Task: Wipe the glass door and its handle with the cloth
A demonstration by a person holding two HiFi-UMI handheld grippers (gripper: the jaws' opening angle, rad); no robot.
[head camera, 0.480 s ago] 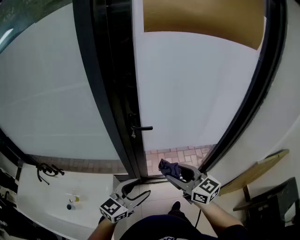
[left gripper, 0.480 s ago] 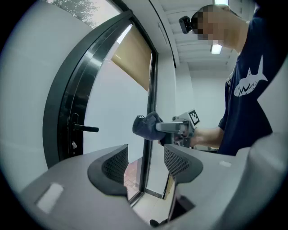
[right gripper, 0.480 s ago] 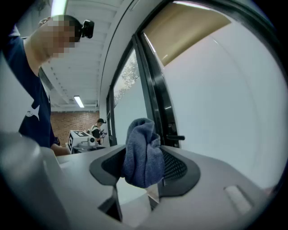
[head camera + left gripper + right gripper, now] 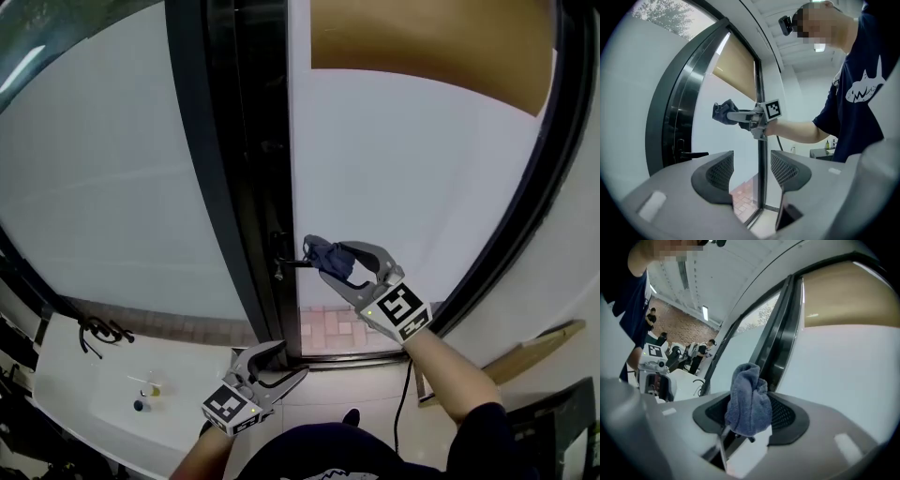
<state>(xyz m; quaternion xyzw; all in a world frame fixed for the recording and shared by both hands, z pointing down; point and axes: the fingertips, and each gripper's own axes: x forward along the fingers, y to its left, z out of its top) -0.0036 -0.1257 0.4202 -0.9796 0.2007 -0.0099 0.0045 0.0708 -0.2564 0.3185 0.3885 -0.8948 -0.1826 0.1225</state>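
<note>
My right hand-held gripper (image 4: 322, 259), clamped on the cloth (image 4: 330, 251), has risen to the handle (image 4: 287, 264) of the door (image 4: 403, 178), ready to wipe; my left hand-held gripper (image 4: 286, 362) hangs below the handle, jaws wide, empty.

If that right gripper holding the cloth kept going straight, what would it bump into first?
Likely the door handle: the cloth in the right gripper looks nearly against it.
</note>
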